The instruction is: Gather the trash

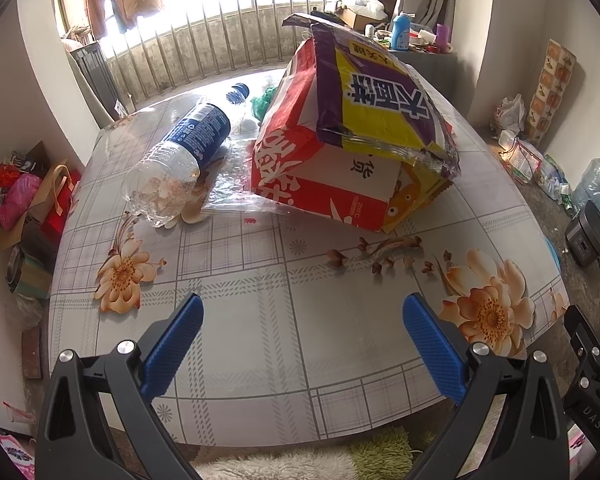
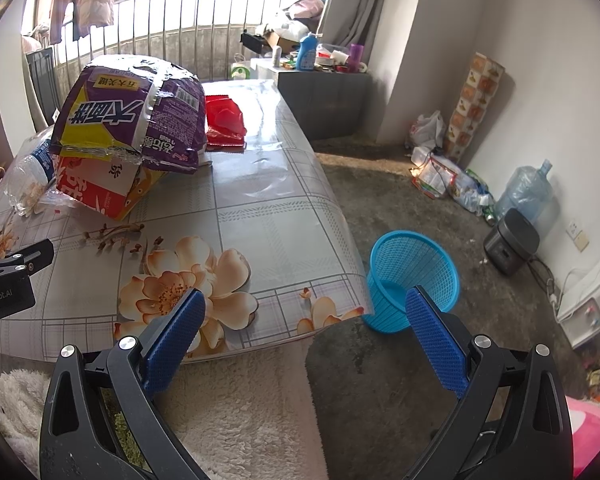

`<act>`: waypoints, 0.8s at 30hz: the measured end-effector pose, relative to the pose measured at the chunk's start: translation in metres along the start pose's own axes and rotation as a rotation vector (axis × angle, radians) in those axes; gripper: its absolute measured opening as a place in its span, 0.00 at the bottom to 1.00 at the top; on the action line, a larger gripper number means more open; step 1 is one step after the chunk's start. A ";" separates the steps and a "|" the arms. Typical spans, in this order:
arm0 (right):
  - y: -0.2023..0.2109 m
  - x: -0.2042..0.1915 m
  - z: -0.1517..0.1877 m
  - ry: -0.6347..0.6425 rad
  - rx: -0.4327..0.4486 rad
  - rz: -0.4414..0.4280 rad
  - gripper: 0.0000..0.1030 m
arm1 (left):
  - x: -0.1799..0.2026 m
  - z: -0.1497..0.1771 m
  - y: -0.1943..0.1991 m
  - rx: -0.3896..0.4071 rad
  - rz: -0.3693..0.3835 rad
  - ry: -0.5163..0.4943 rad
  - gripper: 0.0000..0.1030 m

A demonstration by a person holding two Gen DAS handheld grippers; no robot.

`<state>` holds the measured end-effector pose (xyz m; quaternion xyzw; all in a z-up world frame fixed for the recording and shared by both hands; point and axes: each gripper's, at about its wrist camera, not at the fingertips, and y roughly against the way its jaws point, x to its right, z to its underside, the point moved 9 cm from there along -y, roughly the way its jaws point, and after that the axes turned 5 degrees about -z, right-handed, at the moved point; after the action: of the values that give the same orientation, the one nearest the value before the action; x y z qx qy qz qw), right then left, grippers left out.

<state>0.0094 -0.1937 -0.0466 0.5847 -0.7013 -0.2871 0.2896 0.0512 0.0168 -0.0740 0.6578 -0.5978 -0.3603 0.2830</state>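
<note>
Trash lies on the flowered table (image 1: pixel 260 320): a purple and yellow bag (image 1: pixel 380 96) draped over a red and white carton (image 1: pixel 312 176), and a crushed clear bottle with a blue label (image 1: pixel 180 152) on its side to the left. A second small bottle (image 1: pixel 238 94) lies behind. My left gripper (image 1: pixel 302 312) hovers open over the near table edge, short of the carton. In the right wrist view the bag (image 2: pixel 128 116), carton (image 2: pixel 108 196) and a red plastic tray (image 2: pixel 224 120) show. My right gripper (image 2: pixel 302 308) is open by the table corner, near the blue mesh bin (image 2: pixel 412 276) on the floor.
A grey cabinet (image 2: pixel 320 96) with bottles stands beyond the table. Along the right wall sit a water jug (image 2: pixel 524 192), a black cooker (image 2: pixel 510 240) and bags. Gift bags (image 1: pixel 40 208) crowd the floor at left. A shaggy rug (image 2: pixel 240 412) lies below.
</note>
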 end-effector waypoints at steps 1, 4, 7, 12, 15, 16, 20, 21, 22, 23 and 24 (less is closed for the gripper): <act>0.001 0.000 -0.001 0.000 0.000 -0.001 0.93 | 0.000 0.000 0.000 0.000 0.000 0.000 0.95; 0.001 0.000 -0.001 0.001 0.000 -0.001 0.93 | 0.000 0.001 -0.001 -0.001 -0.001 -0.002 0.95; 0.002 0.000 -0.001 0.001 0.000 -0.002 0.93 | 0.000 0.001 -0.001 -0.002 -0.001 -0.003 0.95; 0.002 0.000 -0.001 0.000 0.001 -0.001 0.93 | 0.000 0.002 -0.001 -0.002 -0.002 -0.004 0.95; 0.000 0.001 -0.003 -0.005 0.001 0.000 0.93 | -0.001 0.003 -0.002 -0.002 -0.002 -0.003 0.95; 0.000 0.001 -0.004 -0.007 0.003 0.000 0.93 | -0.001 0.003 -0.002 -0.002 -0.002 -0.003 0.95; -0.001 0.001 -0.006 -0.010 0.013 0.001 0.93 | -0.001 0.003 -0.003 -0.004 0.003 -0.008 0.95; -0.001 0.001 -0.006 -0.011 0.016 0.001 0.93 | -0.001 0.003 -0.004 -0.004 0.004 -0.012 0.95; -0.001 0.001 -0.007 -0.014 0.019 0.001 0.93 | -0.002 0.003 -0.004 -0.002 0.007 -0.015 0.95; -0.002 0.001 -0.008 -0.017 0.021 0.000 0.93 | -0.002 0.002 -0.004 0.002 0.012 -0.020 0.95; -0.002 0.000 -0.009 -0.018 0.023 -0.001 0.93 | -0.003 0.000 -0.004 0.008 0.017 -0.024 0.95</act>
<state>0.0173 -0.1947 -0.0425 0.5856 -0.7069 -0.2845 0.2763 0.0533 0.0200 -0.0768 0.6496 -0.6080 -0.3633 0.2764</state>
